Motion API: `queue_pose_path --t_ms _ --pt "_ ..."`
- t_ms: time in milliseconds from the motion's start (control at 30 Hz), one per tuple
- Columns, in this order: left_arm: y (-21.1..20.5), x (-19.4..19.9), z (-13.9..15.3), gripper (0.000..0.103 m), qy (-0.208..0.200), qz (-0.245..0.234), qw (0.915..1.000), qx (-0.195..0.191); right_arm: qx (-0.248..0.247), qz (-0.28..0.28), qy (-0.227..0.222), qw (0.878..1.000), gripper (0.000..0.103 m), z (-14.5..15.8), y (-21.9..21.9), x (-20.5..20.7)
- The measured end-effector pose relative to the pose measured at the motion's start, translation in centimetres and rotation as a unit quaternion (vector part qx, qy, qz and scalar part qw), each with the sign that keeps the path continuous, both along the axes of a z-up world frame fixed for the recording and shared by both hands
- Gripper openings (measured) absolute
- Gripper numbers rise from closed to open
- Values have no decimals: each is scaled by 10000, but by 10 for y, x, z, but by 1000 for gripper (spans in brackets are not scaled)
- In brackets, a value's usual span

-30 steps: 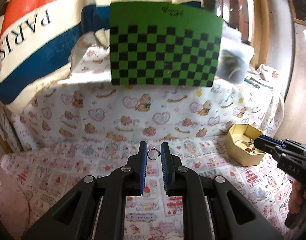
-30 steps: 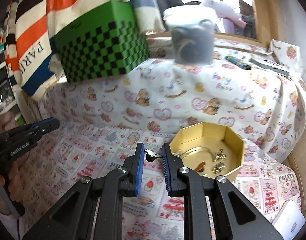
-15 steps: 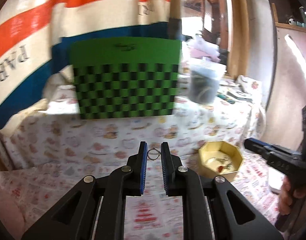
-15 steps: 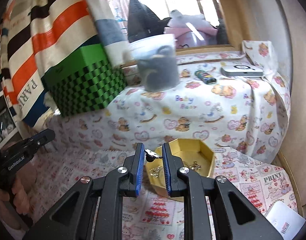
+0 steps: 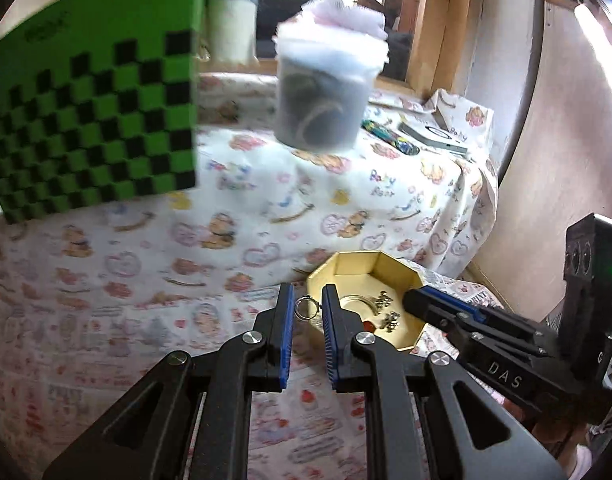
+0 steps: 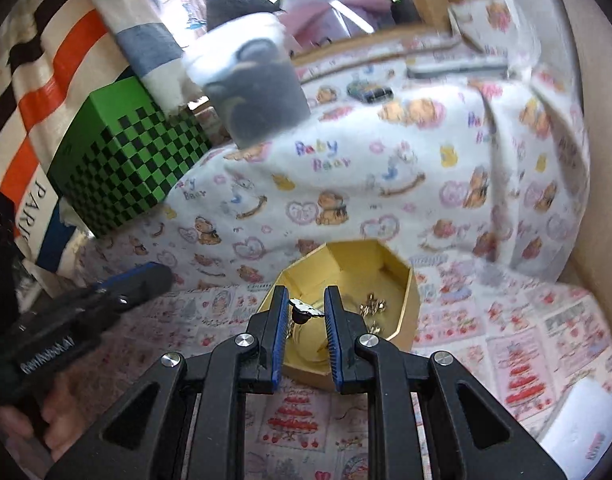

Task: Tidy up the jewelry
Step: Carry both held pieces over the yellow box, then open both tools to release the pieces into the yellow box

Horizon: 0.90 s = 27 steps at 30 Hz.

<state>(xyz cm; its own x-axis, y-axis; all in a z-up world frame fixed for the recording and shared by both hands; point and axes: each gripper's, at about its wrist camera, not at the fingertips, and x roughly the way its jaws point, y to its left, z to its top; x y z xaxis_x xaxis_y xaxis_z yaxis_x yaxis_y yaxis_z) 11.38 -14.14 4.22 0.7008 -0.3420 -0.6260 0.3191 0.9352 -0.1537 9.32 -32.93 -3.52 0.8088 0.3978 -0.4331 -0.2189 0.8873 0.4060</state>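
While the left claw pinches a ring, the right claw grips a charm above the gold box.

Thin shiny metal ring between ribbed blue pads. Matt gold card box ahead of jaws; printed cotton cloth beyond, softly creased.
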Motion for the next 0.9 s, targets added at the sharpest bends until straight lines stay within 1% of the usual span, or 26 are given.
queue_pose_path --t_ms 133,200,333,467,600,700,767,833,900 --pt "-18 13 -12 13 206 -164 9996 -44 -217 -207 119 9995 20 -3 -2 4" --pt "-26 17 -19 13 324 -239 9992 -18 -313 -305 238 9988 20 -4 -4 5" --pt "-38 22 -33 13 504 -371 9980 112 -471 -414 307 9976 20 -3 -6 5" --pt "-43 27 -44 13 622 -448 9969 195 -401 -406 497 9971 20 -8 -12 10" --pt "-44 29 -48 13 633 -401 9969 227 -378 -428 481 9972 20 -6 -15 9" --pt "-46 25 -47 20 485 -433 9973 355 -487 -509 449 9965 20 -5 -15 9" --pt "-47 21 -43 31 347 -396 9977 435 -488 -554 460 9962 20 -6 -15 10" --pt "-41 18 -38 40 255 -329 9984 383 -482 -562 478 9961 20 -6 -16 10" --pt "-32 15 -31 42 187 -231 9991 307 -455 -537 480 9964 20 -6 -17 10"
